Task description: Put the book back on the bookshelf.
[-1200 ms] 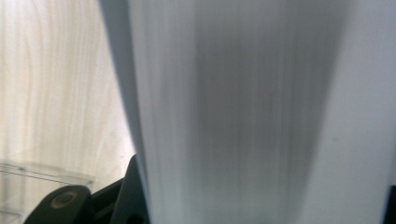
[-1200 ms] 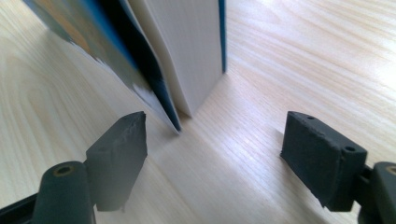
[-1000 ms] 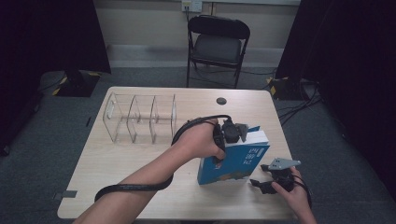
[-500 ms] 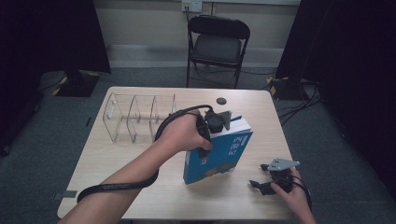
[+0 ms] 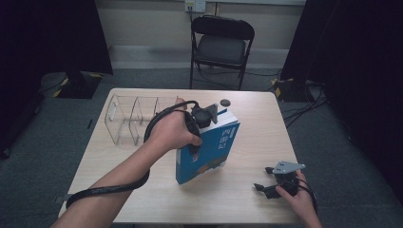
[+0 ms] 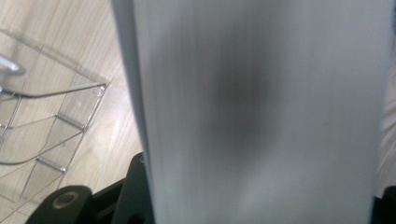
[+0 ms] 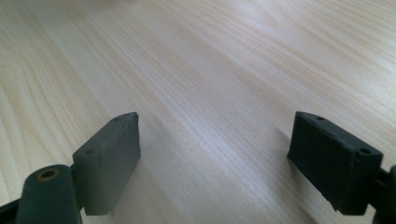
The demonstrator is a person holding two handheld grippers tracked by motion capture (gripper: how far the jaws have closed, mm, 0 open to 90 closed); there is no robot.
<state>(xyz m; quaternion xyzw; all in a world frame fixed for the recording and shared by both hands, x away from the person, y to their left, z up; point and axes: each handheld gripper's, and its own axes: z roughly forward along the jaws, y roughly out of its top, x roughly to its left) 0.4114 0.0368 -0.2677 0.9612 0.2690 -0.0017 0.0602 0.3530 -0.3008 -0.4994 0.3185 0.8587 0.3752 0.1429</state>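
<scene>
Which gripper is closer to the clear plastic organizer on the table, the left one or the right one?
The left. The left gripper holds the blue book just beside the clear organizer; the right gripper rests open at the table's opposite near corner.

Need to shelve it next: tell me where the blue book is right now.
In the high view, the blue book stands mid-table, gripped by the left gripper, just right of the clear divider rack.
</scene>
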